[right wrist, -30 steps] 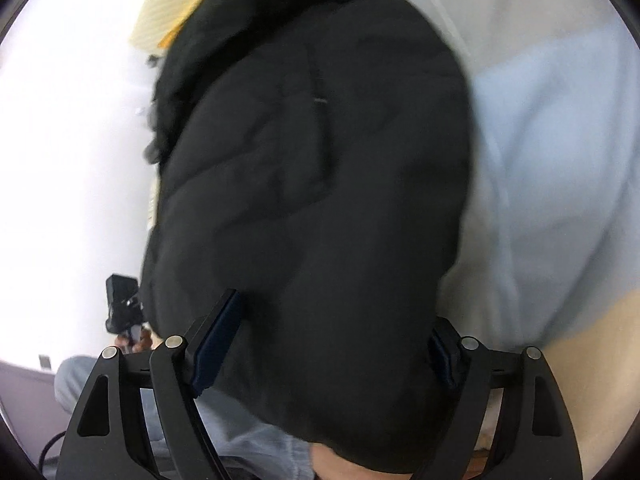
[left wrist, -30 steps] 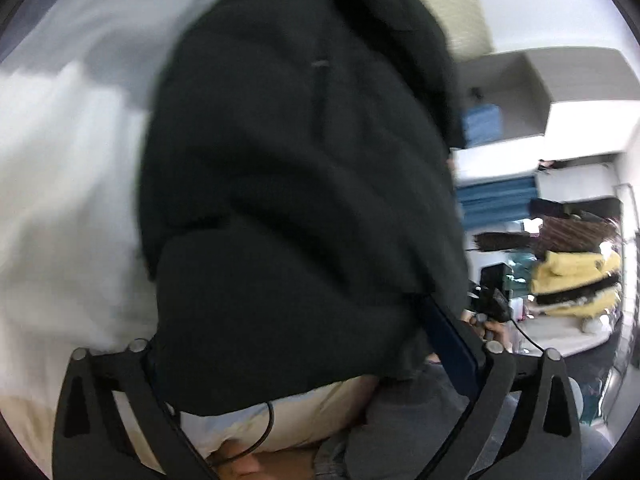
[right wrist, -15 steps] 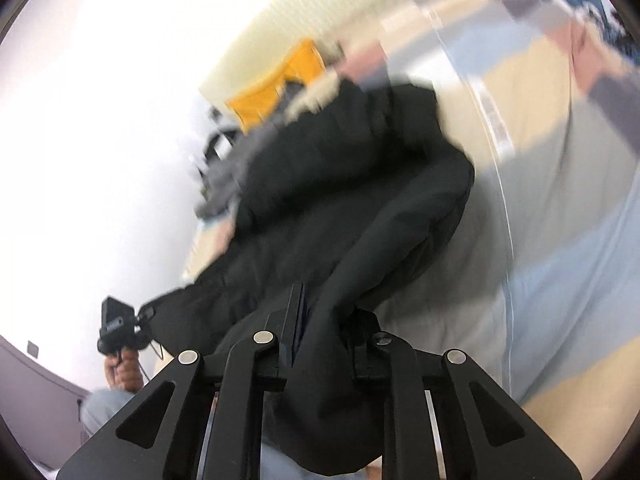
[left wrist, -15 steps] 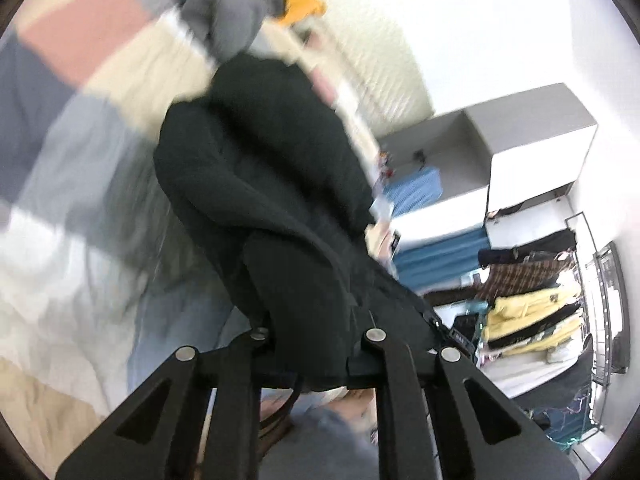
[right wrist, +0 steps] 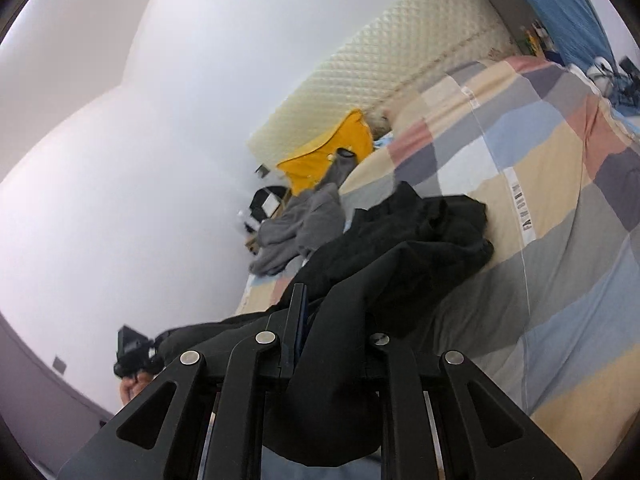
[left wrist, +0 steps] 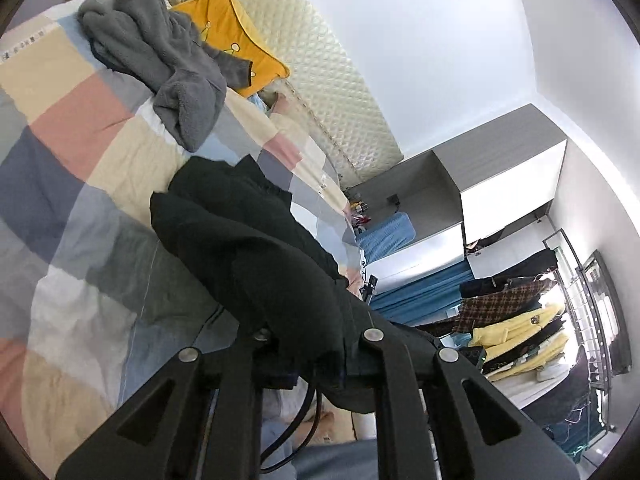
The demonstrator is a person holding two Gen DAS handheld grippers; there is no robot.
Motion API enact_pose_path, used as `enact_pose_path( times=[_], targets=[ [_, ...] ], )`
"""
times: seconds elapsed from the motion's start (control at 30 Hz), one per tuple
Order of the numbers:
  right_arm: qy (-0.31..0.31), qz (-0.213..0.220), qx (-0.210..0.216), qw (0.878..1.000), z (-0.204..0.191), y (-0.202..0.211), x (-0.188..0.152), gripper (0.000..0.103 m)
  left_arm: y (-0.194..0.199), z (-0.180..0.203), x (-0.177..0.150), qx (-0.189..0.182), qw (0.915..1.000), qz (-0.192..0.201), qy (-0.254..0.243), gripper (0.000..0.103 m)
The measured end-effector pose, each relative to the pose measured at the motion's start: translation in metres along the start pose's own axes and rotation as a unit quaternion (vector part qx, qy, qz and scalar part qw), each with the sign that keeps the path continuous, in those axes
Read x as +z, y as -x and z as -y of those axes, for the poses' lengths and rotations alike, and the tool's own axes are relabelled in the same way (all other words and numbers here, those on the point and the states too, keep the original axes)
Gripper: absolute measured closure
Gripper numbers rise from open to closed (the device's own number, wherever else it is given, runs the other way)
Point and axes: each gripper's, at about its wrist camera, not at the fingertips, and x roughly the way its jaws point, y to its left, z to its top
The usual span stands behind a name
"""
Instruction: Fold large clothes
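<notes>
The left gripper (left wrist: 316, 354) is clamped on the near hem of the black jacket (left wrist: 248, 248); a second ago its jaws stood wide around hanging cloth. The jacket now stretches ahead across the checked bed quilt (left wrist: 60, 208), short of the grey fleece (left wrist: 160, 56). The right gripper (right wrist: 324, 356) likewise pinches the jacket (right wrist: 400, 256). Probably laid out, ready for folding.

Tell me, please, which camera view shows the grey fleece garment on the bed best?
The left wrist view: the grey fleece garment lies large and sharp on the checked bedspread, overlapping the yellow pillow. The right wrist view shows it smaller, partly hidden behind the black jacket.
</notes>
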Motion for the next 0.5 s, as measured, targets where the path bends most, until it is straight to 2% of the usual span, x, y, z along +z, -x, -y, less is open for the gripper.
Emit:
enact_pose_path(
  times=[0.13,0.33,0.5],
  targets=[
    [0.007,0.004,0.011,1.0,-0.021,0.018,-0.012,0.091,0.016,0.004,-0.004,0.003,0.9999,0.001,0.01,0.09],
    [-0.007,0.006,0.015,1.0,-0.024,0.031,-0.02,0.091,0.024,0.006,-0.013,0.01,0.9999,0.0,0.006,0.09],
    [-0.033,0.014,0.009,0.999,-0.006,0.014,0.008,0.091,0.003,0.01,0.016,0.001,1.0,-0.004,0.002,0.09]
  ],
)
